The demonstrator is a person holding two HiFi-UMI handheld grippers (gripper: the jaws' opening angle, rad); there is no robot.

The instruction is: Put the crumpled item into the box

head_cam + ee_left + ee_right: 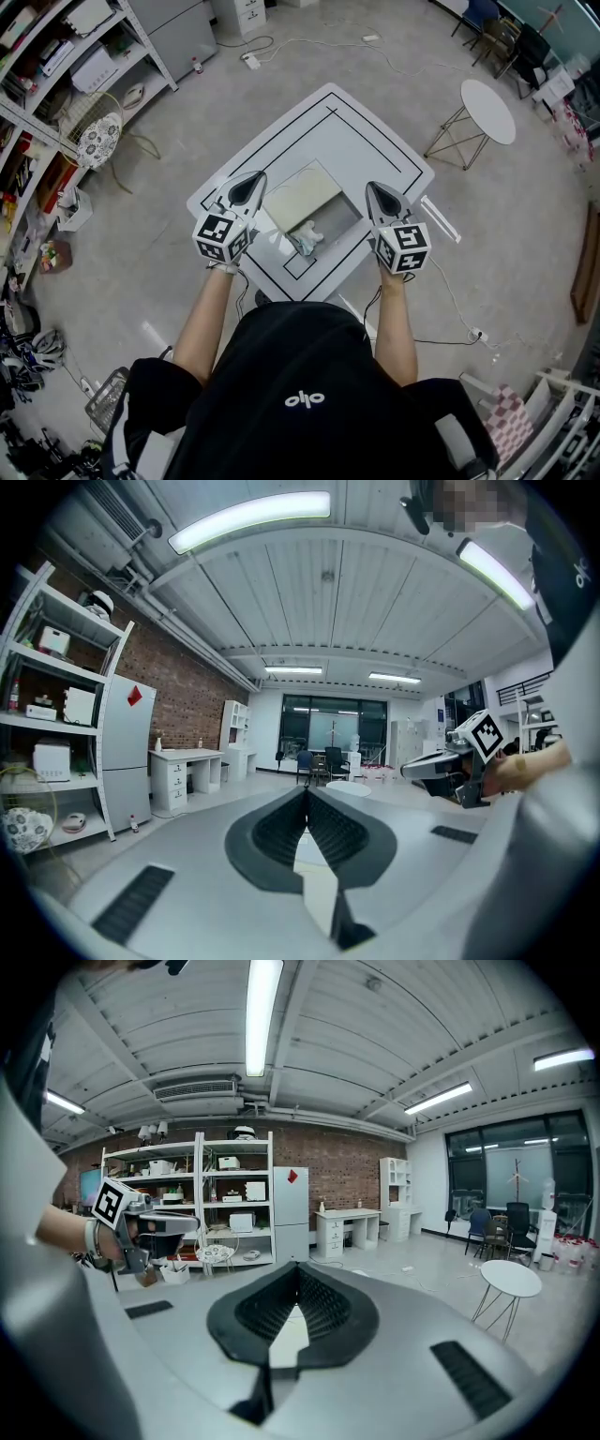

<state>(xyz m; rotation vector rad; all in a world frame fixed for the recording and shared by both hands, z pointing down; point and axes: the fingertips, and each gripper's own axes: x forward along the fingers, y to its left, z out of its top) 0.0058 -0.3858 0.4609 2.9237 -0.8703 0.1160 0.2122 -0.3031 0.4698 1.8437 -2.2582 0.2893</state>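
On the white table [375, 141] with black outlines lies an open box [339, 216] whose pale flap [300, 195] is folded back to the far left. The crumpled white and teal item [307, 236] lies at the near-left end of the box's opening; I cannot tell whether it rests fully inside. My left gripper [255, 176] hovers left of the box and my right gripper [373, 186] right of it, both pointing away from me. In the left gripper view [307, 789] and the right gripper view [298, 1265] the jaws meet with nothing between them.
A small round white table [487, 111] stands to the far right on the floor. Shelving [56, 75] and a fan [98, 139] line the left side. Cables and a power strip [251, 61] lie beyond the table. A white bar [441, 217] lies by the table's right edge.
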